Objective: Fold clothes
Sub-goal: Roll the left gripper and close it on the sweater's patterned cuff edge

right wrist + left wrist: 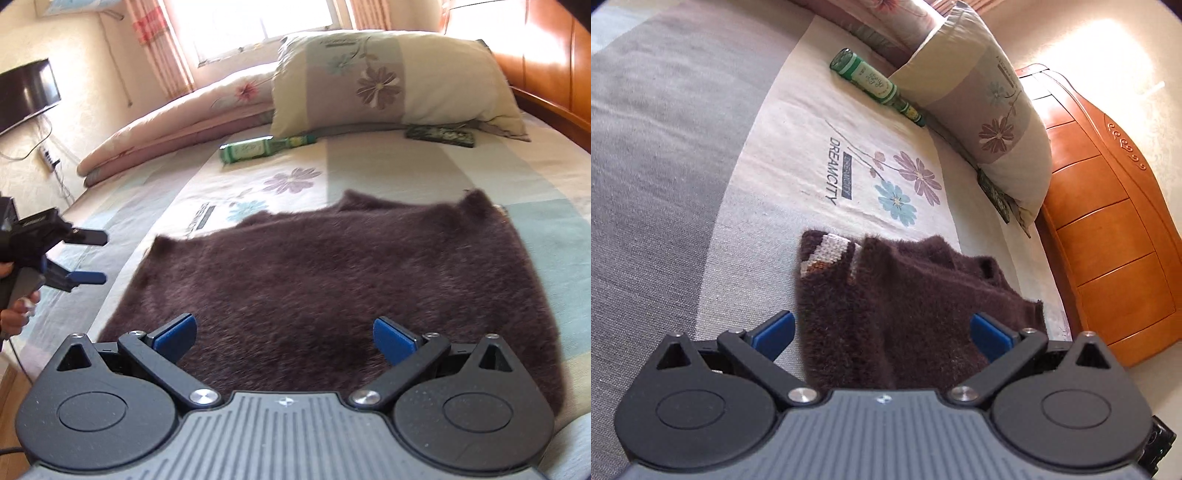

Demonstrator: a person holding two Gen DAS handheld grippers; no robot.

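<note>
Brown sweater flat on bed, right gripper spread wide just above it, left gripper released, empty

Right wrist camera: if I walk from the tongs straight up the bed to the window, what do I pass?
Right tongs → fuzzy brown sweater → flower print on the bedsheet → green bottle → flowered pillow → window.
</note>
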